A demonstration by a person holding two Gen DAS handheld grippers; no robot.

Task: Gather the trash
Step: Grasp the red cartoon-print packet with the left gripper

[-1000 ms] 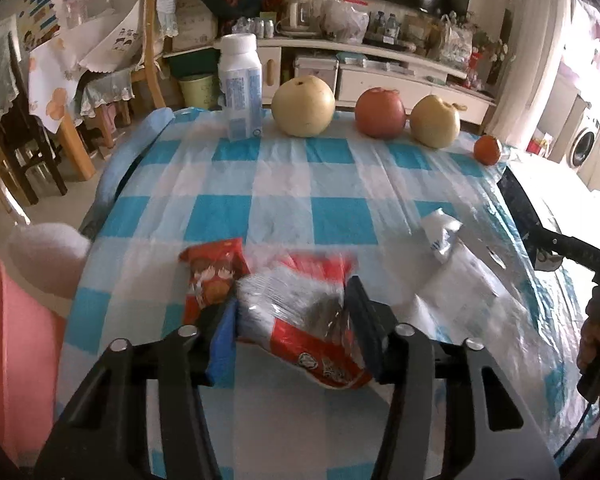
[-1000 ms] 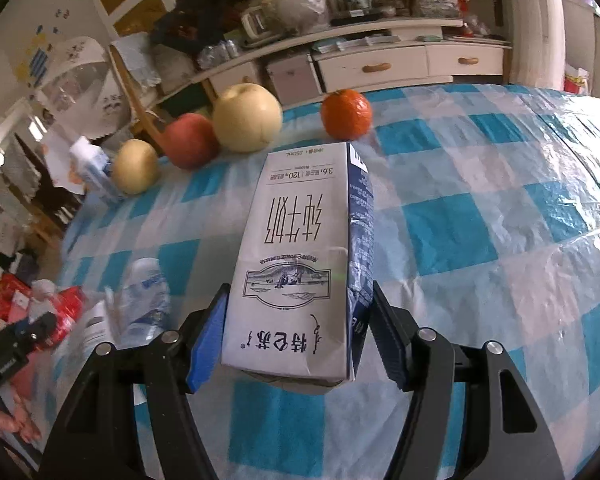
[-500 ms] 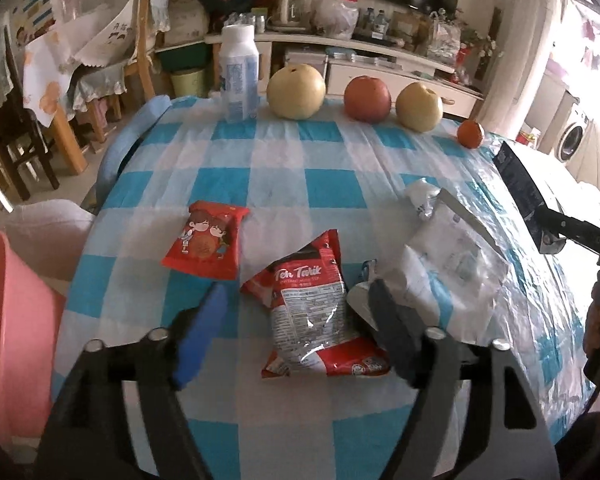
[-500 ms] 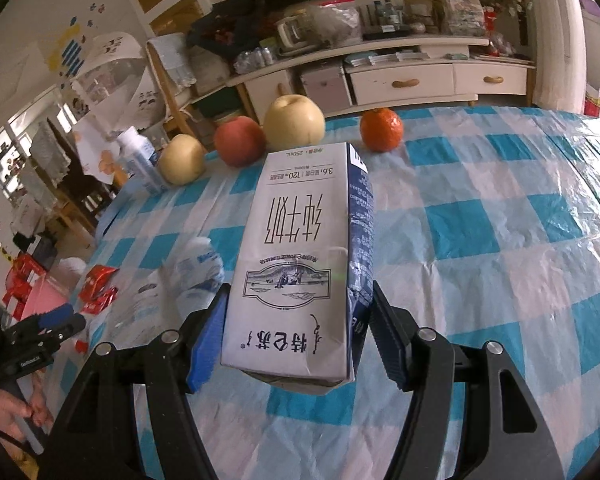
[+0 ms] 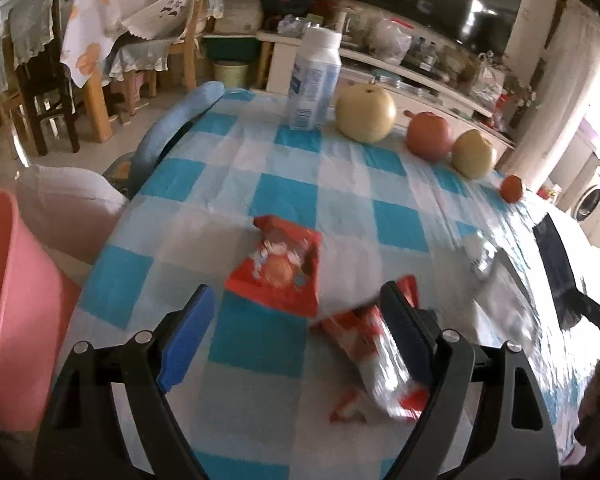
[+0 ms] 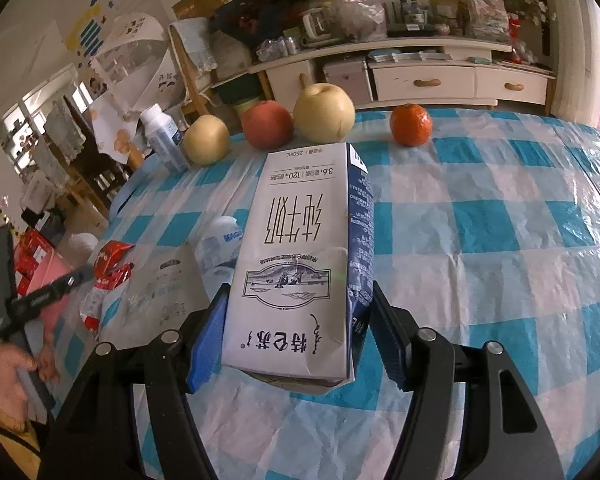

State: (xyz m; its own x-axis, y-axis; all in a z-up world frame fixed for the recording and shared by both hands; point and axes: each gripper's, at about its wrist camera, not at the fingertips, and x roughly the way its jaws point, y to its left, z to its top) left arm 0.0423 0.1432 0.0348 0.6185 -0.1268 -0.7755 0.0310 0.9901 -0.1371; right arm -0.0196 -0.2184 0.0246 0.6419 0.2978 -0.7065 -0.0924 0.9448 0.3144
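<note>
Since half a second ago, your left hand-held gripper (image 5: 296,334) has swung leftward, so the crinkly red-and-silver snack bag (image 5: 376,356) that lay between its fingers now sits at the right finger. Its jaws stand spread, holding nothing; the blue pads (image 5: 186,334) are ribbed foam. Motion blur smears that bag, and its print cannot be read. Just beyond it lies a flatter red wrapper (image 5: 278,266), glossy, with its picture also blurred. Both rest on the worktop (image 5: 396,224), under a wrinkled blue-and-white checked plastic cloth. Left of the worktop, a smooth pink bin (image 5: 16,316) is cut off by the frame edge.

Your right hand-held gripper (image 6: 296,336) is pinching a white, box-shaped milk carton (image 6: 300,256), upside down, with a navy side panel; its bottom edge is dented. Left of the carton lie a clear plastic bag (image 6: 160,292) and a crushed bottle (image 6: 218,244), partly hidden behind it. Beyond the carton stand two pears (image 6: 324,112), an apple (image 6: 267,124), a small orange (image 6: 411,125) and a white bottle (image 6: 163,136).
</note>
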